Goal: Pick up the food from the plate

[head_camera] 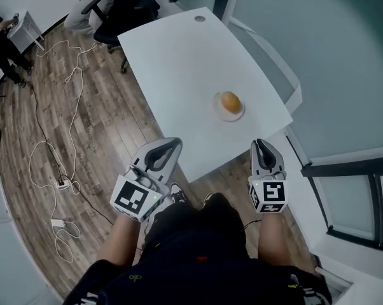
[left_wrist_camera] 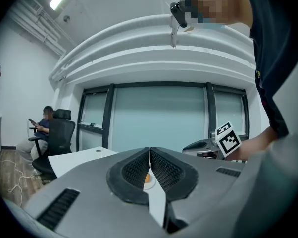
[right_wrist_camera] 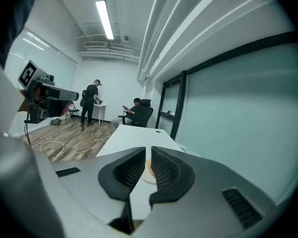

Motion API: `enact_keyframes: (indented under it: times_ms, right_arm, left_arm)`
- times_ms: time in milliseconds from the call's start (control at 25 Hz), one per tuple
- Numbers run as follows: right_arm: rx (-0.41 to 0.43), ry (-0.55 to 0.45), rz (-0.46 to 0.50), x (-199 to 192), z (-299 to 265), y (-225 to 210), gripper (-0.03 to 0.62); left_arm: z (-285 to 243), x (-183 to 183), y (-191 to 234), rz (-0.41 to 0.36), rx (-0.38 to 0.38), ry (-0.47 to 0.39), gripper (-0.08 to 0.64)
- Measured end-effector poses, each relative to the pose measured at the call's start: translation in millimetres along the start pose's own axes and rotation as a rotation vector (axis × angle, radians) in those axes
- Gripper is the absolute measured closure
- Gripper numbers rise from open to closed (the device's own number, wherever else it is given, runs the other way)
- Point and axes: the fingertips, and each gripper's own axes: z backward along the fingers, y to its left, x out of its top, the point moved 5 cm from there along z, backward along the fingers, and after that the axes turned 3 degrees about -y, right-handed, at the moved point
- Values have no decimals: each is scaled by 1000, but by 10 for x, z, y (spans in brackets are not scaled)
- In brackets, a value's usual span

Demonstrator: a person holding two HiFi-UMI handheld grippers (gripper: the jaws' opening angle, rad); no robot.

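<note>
Both the left gripper (head_camera: 168,147) and right gripper (head_camera: 263,146) are hovering pressed together, empty; the round food (head_camera: 229,100) is looking light and soft, likely needing a gentle side pinch.

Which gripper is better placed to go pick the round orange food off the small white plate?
Right, probably. The right gripper sits nearer the round orange food on the small white plate than the left gripper. Both are shut, at the white table's near edge.
</note>
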Motion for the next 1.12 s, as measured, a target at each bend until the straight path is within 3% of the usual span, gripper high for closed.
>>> enact_keyframes:
  times_ms: [160, 280, 560, 880, 1120]
  right_arm:
    - [1, 55, 9, -135, -398, -121, 555]
    - [55, 97, 13, -293, -794, -249, 422]
    - [193, 197, -1, -850, -1708, -561, 268]
    - [309, 344, 53, -1438, -2573, -598, 225]
    - [352, 397, 76, -1631, -2894, -486, 212]
  left_arm:
    - [-73, -184, 179, 50, 16, 47, 535]
    - [-225, -328, 256, 92, 36, 69, 535]
    - [-724, -586, 304, 144, 116, 120, 535]
    - [-777, -922, 407, 172, 257, 193, 535]
    - [-618, -1041, 551, 198, 341, 206, 535]
